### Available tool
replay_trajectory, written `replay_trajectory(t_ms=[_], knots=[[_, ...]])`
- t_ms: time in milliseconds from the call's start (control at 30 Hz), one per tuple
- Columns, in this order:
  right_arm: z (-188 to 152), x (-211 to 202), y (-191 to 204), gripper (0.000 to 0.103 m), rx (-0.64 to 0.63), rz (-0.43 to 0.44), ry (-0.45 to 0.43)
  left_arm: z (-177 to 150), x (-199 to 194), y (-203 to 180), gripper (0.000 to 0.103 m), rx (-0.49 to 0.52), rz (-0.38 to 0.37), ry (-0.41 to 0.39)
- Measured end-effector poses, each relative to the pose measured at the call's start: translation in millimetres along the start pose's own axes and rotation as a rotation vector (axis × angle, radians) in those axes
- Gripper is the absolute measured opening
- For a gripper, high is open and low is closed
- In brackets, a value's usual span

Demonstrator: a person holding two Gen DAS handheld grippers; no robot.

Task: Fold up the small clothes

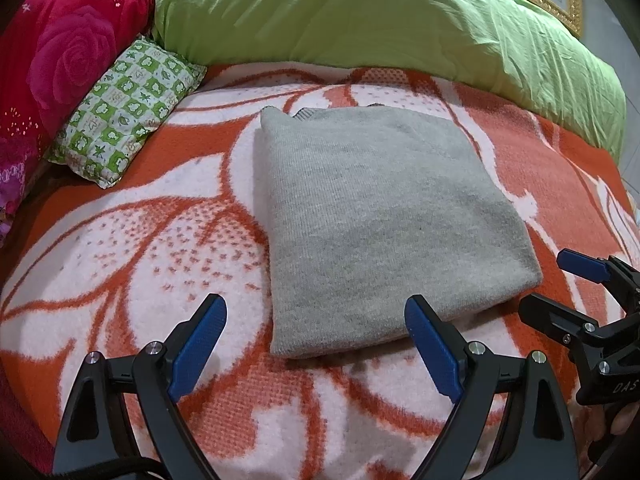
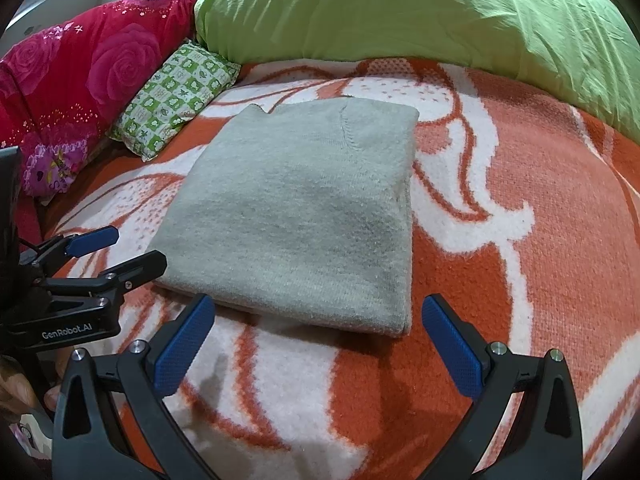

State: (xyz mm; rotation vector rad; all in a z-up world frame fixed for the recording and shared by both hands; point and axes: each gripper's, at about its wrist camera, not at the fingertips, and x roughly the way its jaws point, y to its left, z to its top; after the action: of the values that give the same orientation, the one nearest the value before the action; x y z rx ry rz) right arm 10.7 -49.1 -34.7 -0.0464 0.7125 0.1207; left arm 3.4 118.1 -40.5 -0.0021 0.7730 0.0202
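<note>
We hold both tongs, left tongs (image 1: 316,344) and right tongs (image 2: 318,344), spread apart and empty just short of the folded grey sweater (image 1: 380,220), whose near edge faces us on the bed (image 1: 120,240).

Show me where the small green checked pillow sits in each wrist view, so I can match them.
Left wrist: green checked pillow at upper left, left of the folded grey sweater.
Right wrist: green checked pillow at upper left, nearer centre.
Shared landmark: it lies between the red rose bedding and the lime duvet.
</note>
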Motion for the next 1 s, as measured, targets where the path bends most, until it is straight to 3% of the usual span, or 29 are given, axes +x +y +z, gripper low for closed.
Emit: replay_trajectory(t_ms=[1000], knots=[[11, 4, -6, 0.103, 0.001, 0.028, 0.019, 14, 5, 5, 0.091, -0.002, -0.016, 0.026]])
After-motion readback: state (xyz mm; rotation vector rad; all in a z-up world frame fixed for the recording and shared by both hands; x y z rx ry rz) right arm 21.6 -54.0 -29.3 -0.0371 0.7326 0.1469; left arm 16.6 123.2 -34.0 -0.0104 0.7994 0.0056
